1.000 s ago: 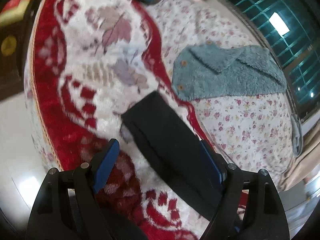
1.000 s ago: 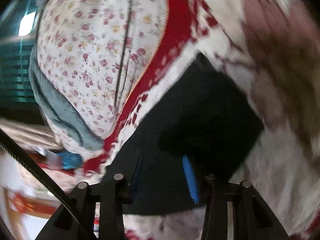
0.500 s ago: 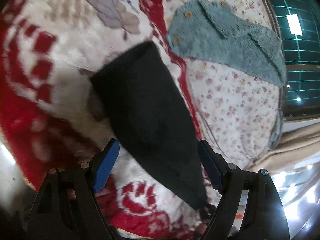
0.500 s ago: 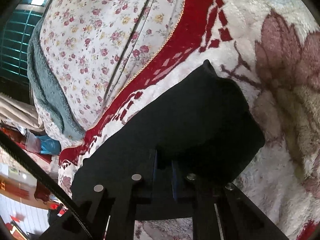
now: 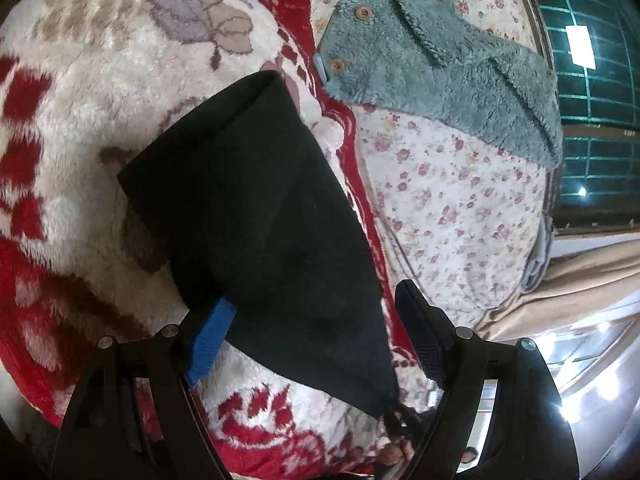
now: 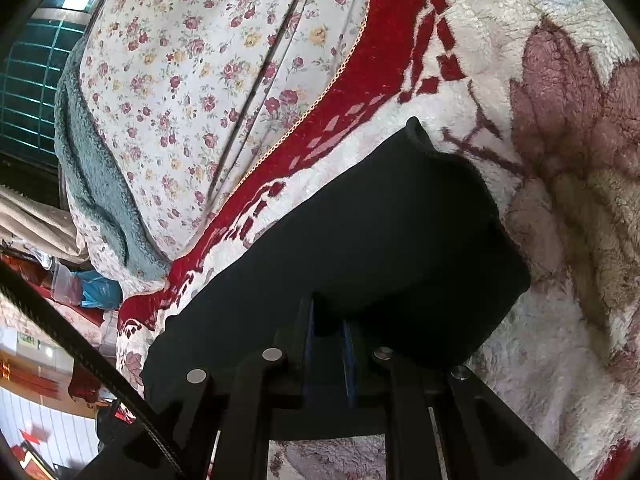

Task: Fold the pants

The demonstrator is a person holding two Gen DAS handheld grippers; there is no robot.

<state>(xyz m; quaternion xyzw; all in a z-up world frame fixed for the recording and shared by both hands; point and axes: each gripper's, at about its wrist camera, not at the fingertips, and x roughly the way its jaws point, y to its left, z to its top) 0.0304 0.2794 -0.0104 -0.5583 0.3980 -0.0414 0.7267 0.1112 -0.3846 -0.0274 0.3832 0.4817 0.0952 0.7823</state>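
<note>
The black pants lie folded in a long strip on a fluffy red-and-white blanket. My left gripper is open, its blue fingers astride the near end of the strip, which drapes between them. In the right wrist view the pants fill the middle, and my right gripper is shut on a lifted fold of the black cloth. The far end of the pants rests on the blanket.
A teal fleece garment with wooden buttons lies on a floral sheet beyond the pants; it also shows in the right wrist view. A window grille and a beige curtain are at the right.
My right gripper has closed on the pants' fold. The left gripper has moved in closer, so the pants now lie between its open fingers.
</note>
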